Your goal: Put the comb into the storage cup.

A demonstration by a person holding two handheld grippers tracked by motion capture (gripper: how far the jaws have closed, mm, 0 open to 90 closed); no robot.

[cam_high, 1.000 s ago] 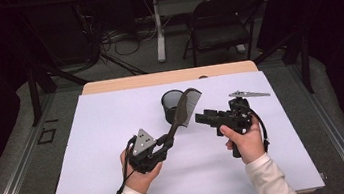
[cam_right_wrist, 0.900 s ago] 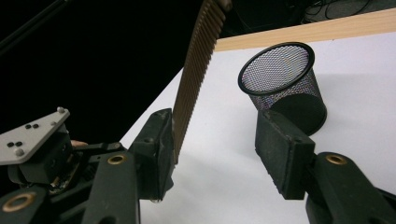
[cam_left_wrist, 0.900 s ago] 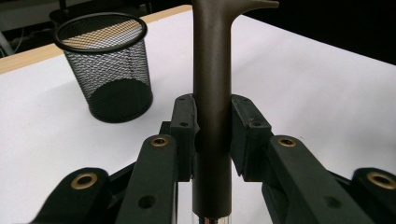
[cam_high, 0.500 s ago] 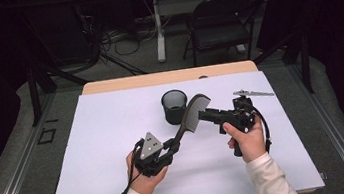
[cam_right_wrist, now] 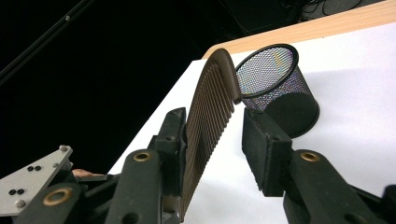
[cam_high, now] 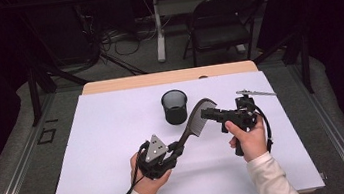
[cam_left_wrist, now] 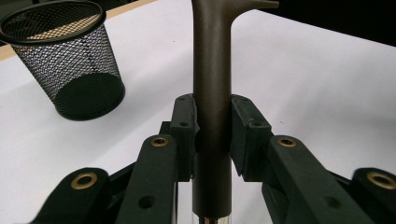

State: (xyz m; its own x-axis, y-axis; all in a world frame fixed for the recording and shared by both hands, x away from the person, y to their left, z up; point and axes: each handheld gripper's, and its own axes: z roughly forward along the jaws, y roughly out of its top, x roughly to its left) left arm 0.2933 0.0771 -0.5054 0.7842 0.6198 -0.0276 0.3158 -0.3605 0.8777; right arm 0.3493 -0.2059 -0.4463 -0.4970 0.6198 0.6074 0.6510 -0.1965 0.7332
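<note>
brown comb (cam_high: 197, 120), mesh cup (cam_high: 175, 106), no lettering legible

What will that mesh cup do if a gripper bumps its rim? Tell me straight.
The mesh cup would probably slide or tip rather than hold firm: its walls are open wire mesh and it looks empty, so likely light. It stands upright on smooth white table covering, offering little grip. Its round wall suggests that, once tipped, it could roll.

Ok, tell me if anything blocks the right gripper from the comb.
Nothing visible does. The comb, clamped at its handle by the left gripper, already sits between the right gripper's jaws, which have just been closing. One pad is at the teeth; the other stands clear.
</note>
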